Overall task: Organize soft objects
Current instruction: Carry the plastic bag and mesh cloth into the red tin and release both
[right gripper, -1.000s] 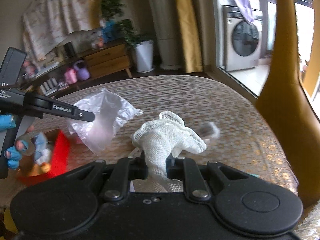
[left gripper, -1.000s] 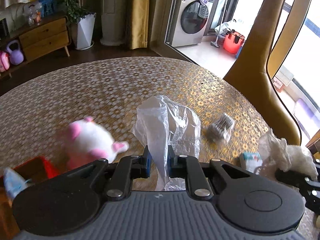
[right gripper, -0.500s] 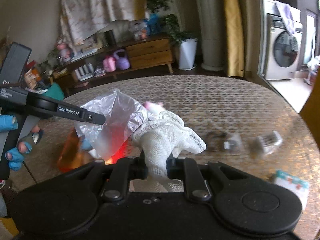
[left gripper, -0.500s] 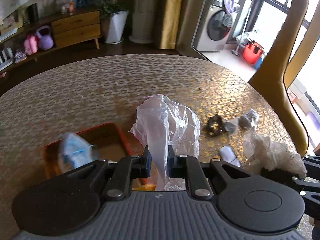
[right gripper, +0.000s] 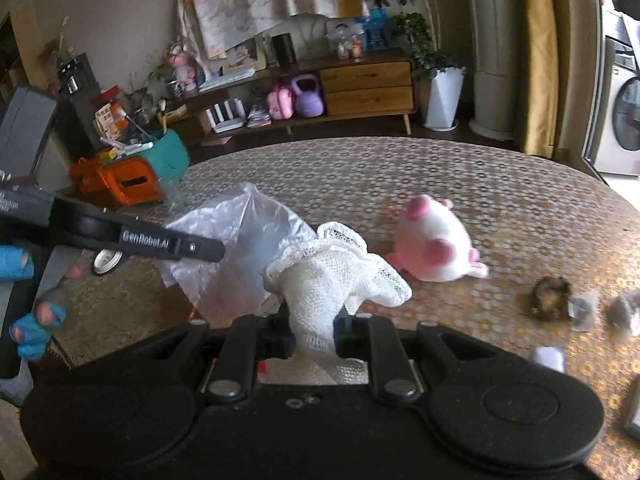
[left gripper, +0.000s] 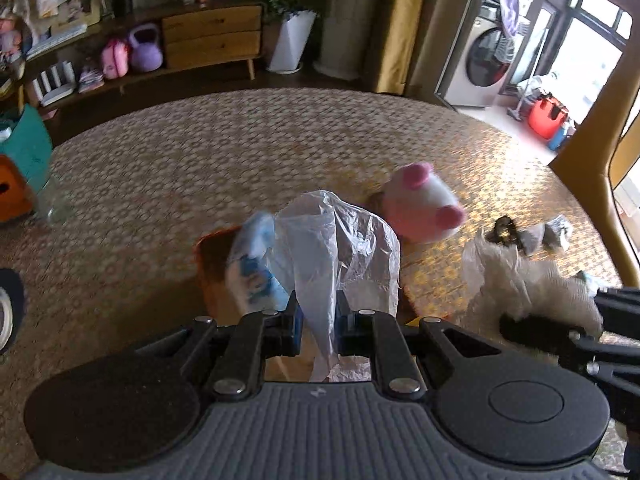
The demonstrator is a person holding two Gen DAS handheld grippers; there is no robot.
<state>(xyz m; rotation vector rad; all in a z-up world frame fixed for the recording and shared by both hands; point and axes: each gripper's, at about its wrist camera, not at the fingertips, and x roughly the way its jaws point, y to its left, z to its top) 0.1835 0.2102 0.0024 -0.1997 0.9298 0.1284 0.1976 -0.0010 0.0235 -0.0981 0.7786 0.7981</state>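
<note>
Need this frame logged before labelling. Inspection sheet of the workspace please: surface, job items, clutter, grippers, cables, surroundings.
Surface: round table under a patterned cloth.
Job's things: clear plastic bag and white mesh cloth, both held up; pink-and-white plush toy lying on the table; red tray partly hidden behind the bag, a blue-and-white item in it.
Clutter: small dark wrapped bits right of the plush; too blurred to name.
Grippers: left gripper shut on the bag; right gripper shut on the mesh cloth.
Cables: nothing seen.
Surroundings: wooden sideboard, washing machine, orange bin.
</note>
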